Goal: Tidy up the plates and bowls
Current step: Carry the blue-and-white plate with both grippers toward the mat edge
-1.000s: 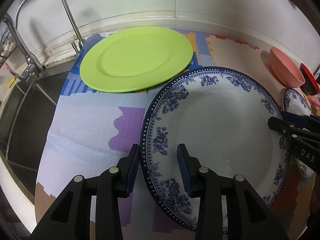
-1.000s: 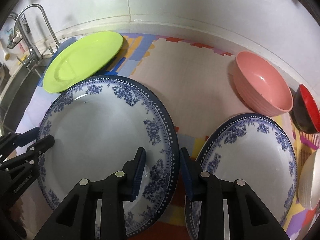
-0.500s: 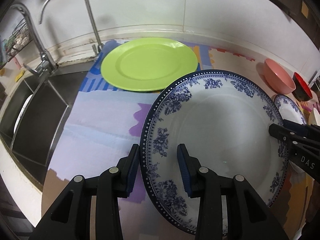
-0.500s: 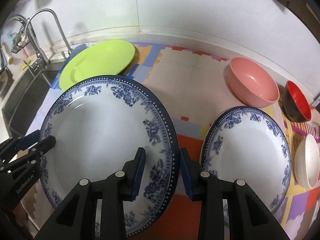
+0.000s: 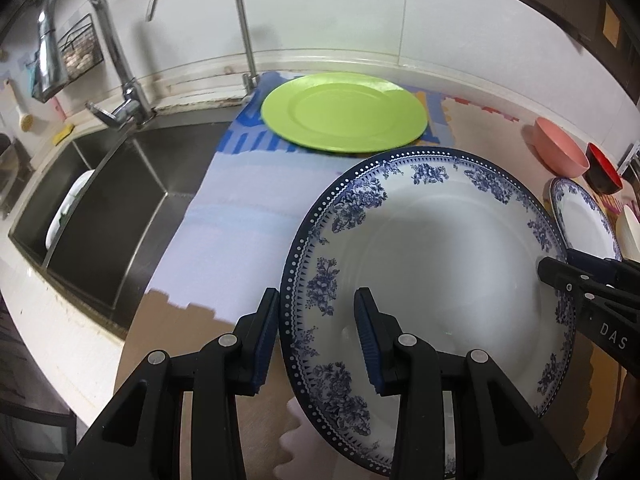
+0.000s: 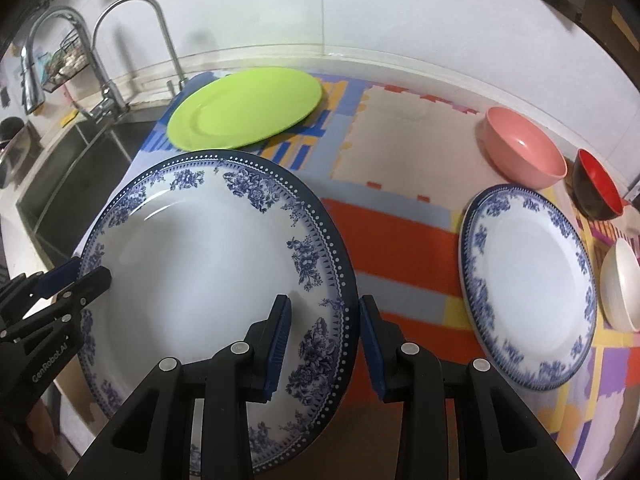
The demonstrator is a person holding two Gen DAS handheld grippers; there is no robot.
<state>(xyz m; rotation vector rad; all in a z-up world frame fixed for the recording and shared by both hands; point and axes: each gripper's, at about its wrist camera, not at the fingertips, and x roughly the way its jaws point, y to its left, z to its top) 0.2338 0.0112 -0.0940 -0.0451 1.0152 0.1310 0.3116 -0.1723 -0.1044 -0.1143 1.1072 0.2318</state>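
Observation:
A large white plate with a blue floral rim (image 5: pixel 440 280) (image 6: pixel 200 260) hangs tilted above the counter, held from both sides. My left gripper (image 5: pixel 316 336) is shut on its left rim, one finger above and one below. My right gripper (image 6: pixel 324 340) is shut on the opposite rim. Each gripper shows in the other's view: the right gripper (image 5: pixel 556 268) and the left gripper (image 6: pixel 92 276). A green plate (image 5: pixel 344 112) (image 6: pixel 244 108) lies flat at the back by the faucet. A second blue floral plate (image 6: pixel 528 300) lies at the right.
A pink bowl (image 6: pixel 524 152), a red-and-black bowl (image 6: pixel 596 188) and a white bowl (image 6: pixel 622 284) stand at the far right. A steel sink (image 5: pixel 100 208) with two faucets (image 5: pixel 240 20) is on the left. A colourful mat (image 6: pixel 400 240) covers the counter.
Both grippers have risen with the floral plate between them. The counter, green plate and bowls now look smaller and farther below, and more of the sink shows.

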